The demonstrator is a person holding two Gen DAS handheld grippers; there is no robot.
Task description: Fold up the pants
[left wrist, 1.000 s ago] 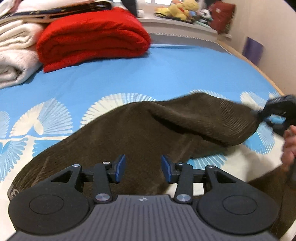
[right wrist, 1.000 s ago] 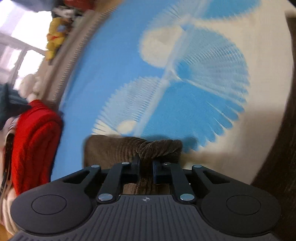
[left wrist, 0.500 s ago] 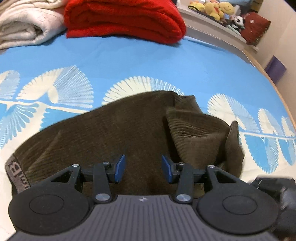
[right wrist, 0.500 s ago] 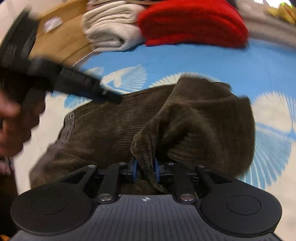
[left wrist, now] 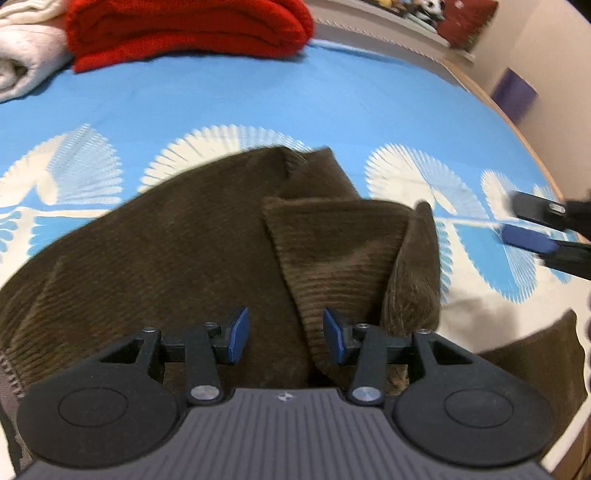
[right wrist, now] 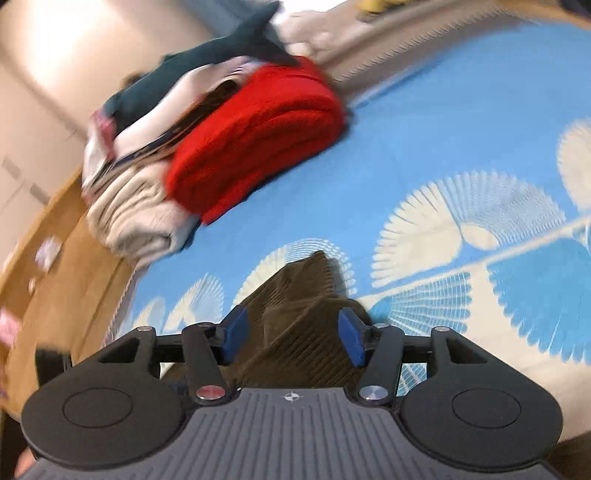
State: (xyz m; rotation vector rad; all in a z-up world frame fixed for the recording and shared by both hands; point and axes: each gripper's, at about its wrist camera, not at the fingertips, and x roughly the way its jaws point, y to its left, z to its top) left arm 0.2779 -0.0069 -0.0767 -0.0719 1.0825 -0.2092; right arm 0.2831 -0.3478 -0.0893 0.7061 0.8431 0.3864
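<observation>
Dark brown corduroy pants [left wrist: 192, 258] lie on the blue bed sheet [left wrist: 258, 103], with one leg end folded back over the body [left wrist: 340, 251]. My left gripper [left wrist: 283, 336] is open and empty, low over the pants. My right gripper [right wrist: 293, 336] is open and empty, with a peak of the pants [right wrist: 303, 291] showing between its blue pads. The right gripper also shows at the right edge of the left wrist view [left wrist: 535, 221], apart from the fabric.
A folded red blanket [left wrist: 184, 29] and cream blankets [left wrist: 22, 62] are stacked at the far side of the bed; they also show in the right wrist view [right wrist: 258, 136]. A wooden bed edge [right wrist: 55, 266] runs on the left. A ledge with soft toys [left wrist: 424, 11] lies behind.
My right gripper carried the leg end over the pants, let it go and opened, then drew back to the right. The left gripper stayed open over the pants.
</observation>
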